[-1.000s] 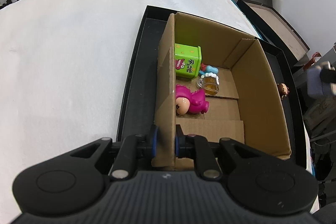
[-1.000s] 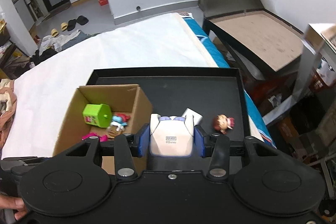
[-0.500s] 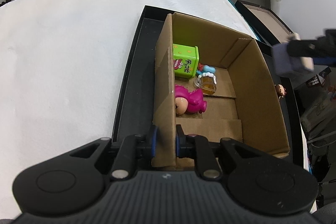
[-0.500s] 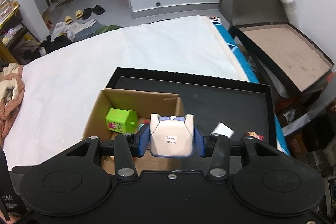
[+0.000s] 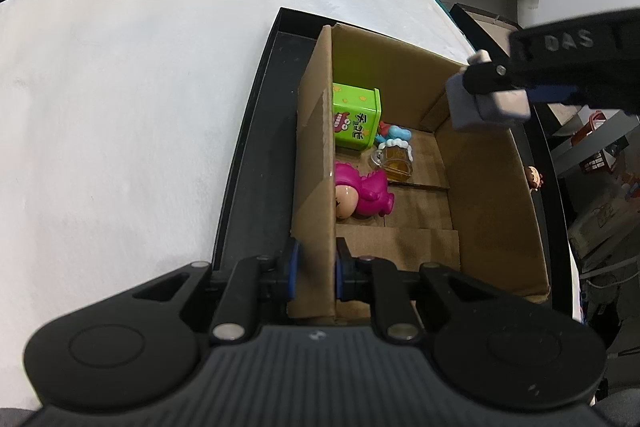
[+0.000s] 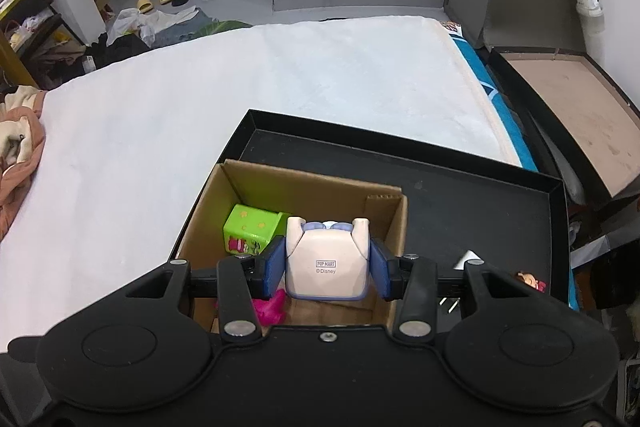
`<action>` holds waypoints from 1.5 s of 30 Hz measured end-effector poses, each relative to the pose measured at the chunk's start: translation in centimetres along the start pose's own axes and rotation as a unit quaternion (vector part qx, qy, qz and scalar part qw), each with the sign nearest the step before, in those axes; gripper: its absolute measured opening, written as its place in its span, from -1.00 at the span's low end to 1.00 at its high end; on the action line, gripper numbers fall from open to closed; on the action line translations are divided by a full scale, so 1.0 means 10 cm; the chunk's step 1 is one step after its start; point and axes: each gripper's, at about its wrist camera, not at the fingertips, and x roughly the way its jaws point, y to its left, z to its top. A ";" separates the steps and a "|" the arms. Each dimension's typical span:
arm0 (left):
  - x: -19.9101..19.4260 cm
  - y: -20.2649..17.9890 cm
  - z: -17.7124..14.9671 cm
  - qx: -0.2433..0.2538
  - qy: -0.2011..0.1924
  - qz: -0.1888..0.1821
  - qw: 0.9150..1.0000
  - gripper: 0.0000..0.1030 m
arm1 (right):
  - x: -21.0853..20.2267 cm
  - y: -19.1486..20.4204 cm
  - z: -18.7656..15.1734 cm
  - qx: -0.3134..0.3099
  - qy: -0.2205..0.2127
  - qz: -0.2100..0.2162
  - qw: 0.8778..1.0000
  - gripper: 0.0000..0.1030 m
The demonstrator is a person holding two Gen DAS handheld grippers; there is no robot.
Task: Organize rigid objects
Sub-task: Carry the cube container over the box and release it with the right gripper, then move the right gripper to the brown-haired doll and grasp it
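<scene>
— So, what is held by the left gripper point(image 5: 314, 275)?

— The near end of a side wall of the cardboard box point(image 5: 496, 203) is pinched between its fingers point(image 5: 291, 273), which are closed almost fully on the thin card. The box is seen standing inside a black tray point(image 5: 256, 131), and the tray is laid on a white bed point(image 5: 120, 87).

— And the right gripper point(image 6: 328, 269)?

— A pale boxy figurine point(image 6: 326, 263), marked POP MART and Disney on its underside, is clamped between the blue pads of its fingers point(image 6: 274, 269), which are only narrowly parted to the figurine's width. The figurine is held in the air above the box's open top, over the far right corner as seen from the left wrist.

— What is found inside the box?

— A green carton point(image 5: 356, 117) is stood against the left wall. A pink dinosaur toy point(image 5: 364, 193) is laid on its side nearer the camera, and a small beer-mug toy point(image 5: 394, 159) is set between them, with a blue-and-red piece point(image 5: 394, 133) just behind it.

— Is anything left outside it?

— A small doll point(image 6: 530, 281) is seen on the tray floor, to the right of the box, apart from it.
</scene>
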 end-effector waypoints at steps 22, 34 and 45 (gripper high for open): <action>-0.02 -0.10 0.06 0.015 0.003 0.014 1.000 -0.67 | -0.30 -0.45 -0.17 0.047 -0.025 0.003 0.999 0.12; -0.01 -0.14 0.07 0.025 0.008 0.030 0.999 -0.70 | -0.41 -0.83 -0.43 0.068 -0.019 -0.006 0.997 0.23; 0.01 -0.21 0.09 0.025 0.011 0.051 0.998 -0.72 | -0.46 -1.35 -0.63 0.118 -0.036 -0.025 0.992 0.36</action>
